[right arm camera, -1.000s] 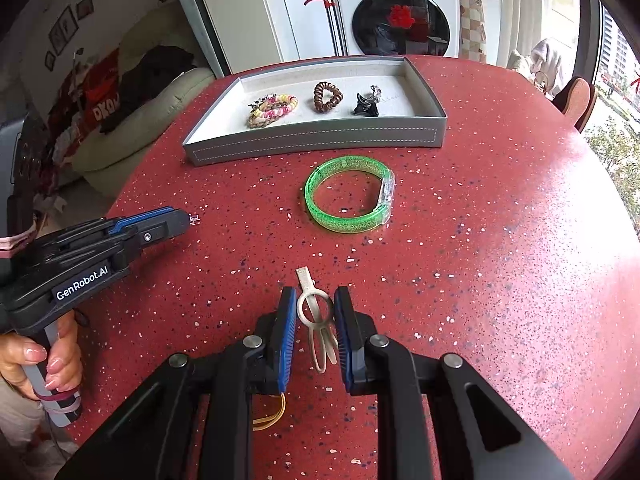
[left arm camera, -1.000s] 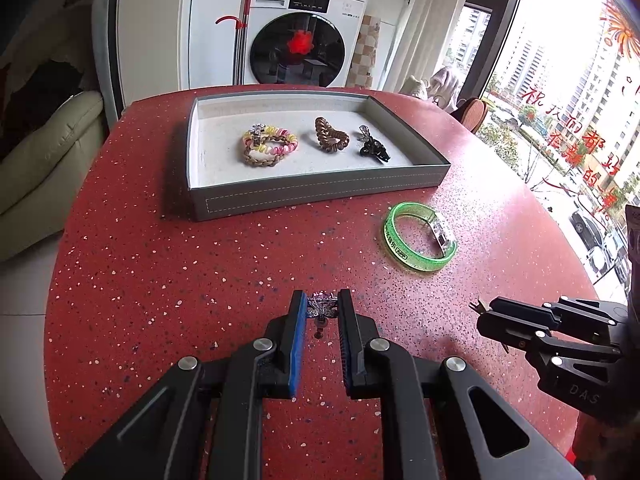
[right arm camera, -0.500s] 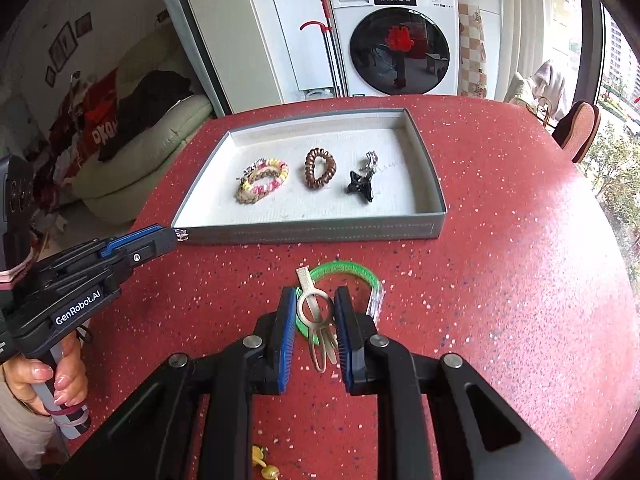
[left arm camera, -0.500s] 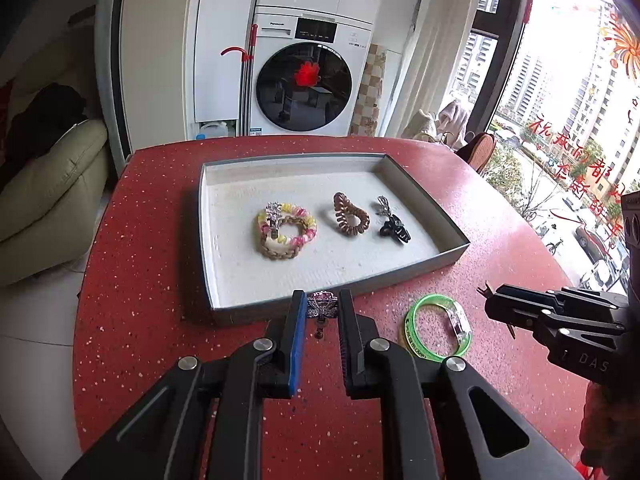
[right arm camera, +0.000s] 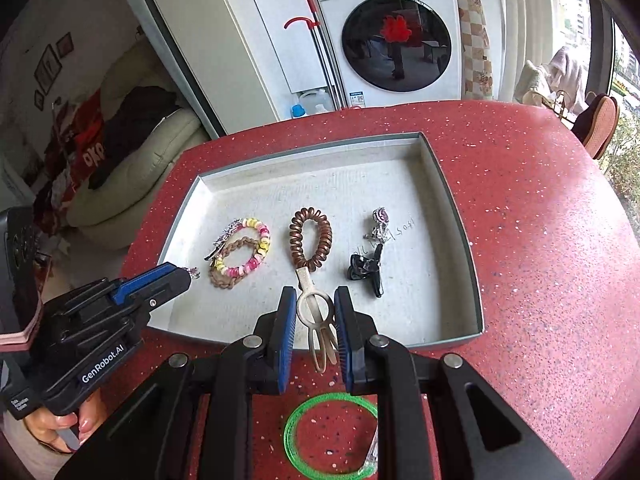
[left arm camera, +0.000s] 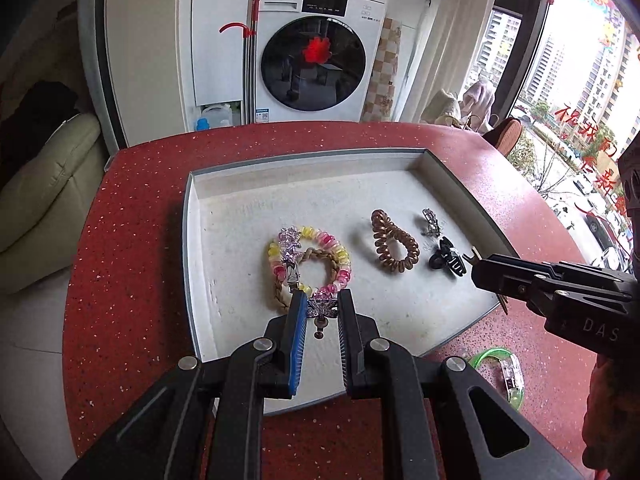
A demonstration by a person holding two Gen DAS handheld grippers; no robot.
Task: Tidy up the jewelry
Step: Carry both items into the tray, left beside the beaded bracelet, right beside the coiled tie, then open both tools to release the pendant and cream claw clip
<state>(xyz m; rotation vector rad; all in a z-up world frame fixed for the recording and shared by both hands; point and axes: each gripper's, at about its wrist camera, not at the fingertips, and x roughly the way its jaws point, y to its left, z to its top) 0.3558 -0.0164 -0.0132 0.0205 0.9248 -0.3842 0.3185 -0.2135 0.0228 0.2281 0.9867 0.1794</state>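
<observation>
My left gripper (left arm camera: 322, 310) is shut on a small purple rhinestone brooch (left arm camera: 321, 307) with a dangling pendant, held over the near part of the grey tray (left arm camera: 192, 240). My right gripper (right arm camera: 316, 312) is shut on a beige hair clip (right arm camera: 316, 316), held over the tray's near edge (right arm camera: 460, 338). In the tray lie a pink-and-yellow beaded bracelet (left arm camera: 308, 260) with a braided band, a brown spiral hair tie (left arm camera: 394, 248), a black claw clip (left arm camera: 446, 260) and a silver brooch (left arm camera: 431, 222). A green bangle (right arm camera: 332, 436) lies on the red table in front of the tray.
The red speckled round table (left arm camera: 120, 280) carries the tray. A washing machine (left arm camera: 316, 52) stands behind it, a cream sofa (left arm camera: 40, 184) to the left and windows to the right. A hand (right arm camera: 68, 424) holds the left gripper's handle.
Both grippers have moved forward across the table from in front of the green bangle to over the tray, each keeping its item. The bangle now lies behind the fingertips.
</observation>
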